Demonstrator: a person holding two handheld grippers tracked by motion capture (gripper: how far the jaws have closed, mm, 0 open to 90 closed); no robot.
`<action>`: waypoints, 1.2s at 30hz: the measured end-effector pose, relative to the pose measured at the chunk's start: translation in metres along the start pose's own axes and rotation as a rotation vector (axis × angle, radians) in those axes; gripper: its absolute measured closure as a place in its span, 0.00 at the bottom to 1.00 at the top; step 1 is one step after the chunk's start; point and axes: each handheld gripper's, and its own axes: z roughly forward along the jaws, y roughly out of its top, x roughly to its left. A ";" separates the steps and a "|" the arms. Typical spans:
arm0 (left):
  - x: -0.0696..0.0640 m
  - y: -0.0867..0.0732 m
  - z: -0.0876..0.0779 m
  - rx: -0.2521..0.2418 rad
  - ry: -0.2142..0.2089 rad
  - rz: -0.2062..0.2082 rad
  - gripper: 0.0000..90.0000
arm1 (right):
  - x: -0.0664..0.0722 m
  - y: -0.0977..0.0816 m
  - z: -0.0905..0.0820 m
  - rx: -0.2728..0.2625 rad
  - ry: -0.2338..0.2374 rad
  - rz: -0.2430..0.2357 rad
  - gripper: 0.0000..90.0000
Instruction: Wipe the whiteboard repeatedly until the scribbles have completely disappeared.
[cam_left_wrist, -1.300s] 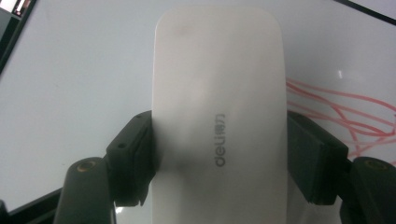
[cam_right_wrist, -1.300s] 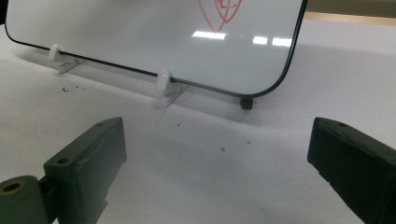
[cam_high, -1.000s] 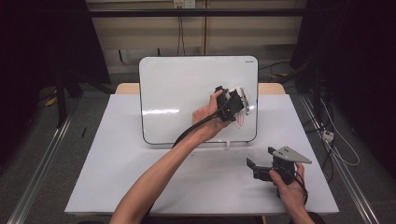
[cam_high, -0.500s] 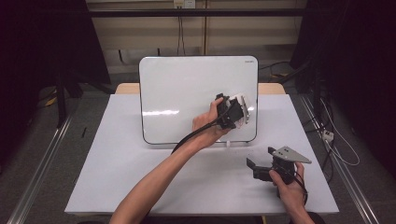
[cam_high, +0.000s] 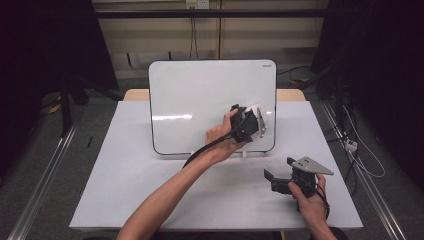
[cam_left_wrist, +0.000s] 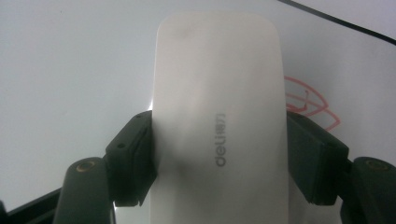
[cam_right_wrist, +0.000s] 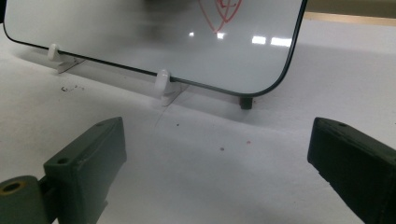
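A white eraser with a printed logo lies against the upright whiteboard. My left gripper is shut on the eraser's two long sides near the board's lower right. A red line drawing peeks out beside the eraser on the board; the right gripper view shows part of the red drawing at the board's top edge. My right gripper rests low over the table at the front right. Its jaws stand open and wide apart with nothing between them, and they face the whiteboard.
The board stands on small white clip feet on the white-covered table. Small dark specks lie on the cover in front of the board. The left gripper's black cable trails down along the forearm. Dark floor and metal rails flank the table.
The left gripper has slid the eraser a little down the board's right part. The right gripper has stayed where it was.
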 end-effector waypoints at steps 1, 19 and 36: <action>0.001 0.000 0.000 0.006 -0.001 0.005 0.34 | 0.000 0.000 0.000 0.000 0.000 0.000 0.05; 0.023 0.009 0.003 -0.018 -0.001 -0.030 0.35 | 0.000 0.000 0.001 -0.001 0.002 -0.001 0.05; 0.011 0.005 0.003 -0.032 0.023 -0.003 0.35 | 0.000 0.000 0.000 -0.001 0.005 0.002 0.05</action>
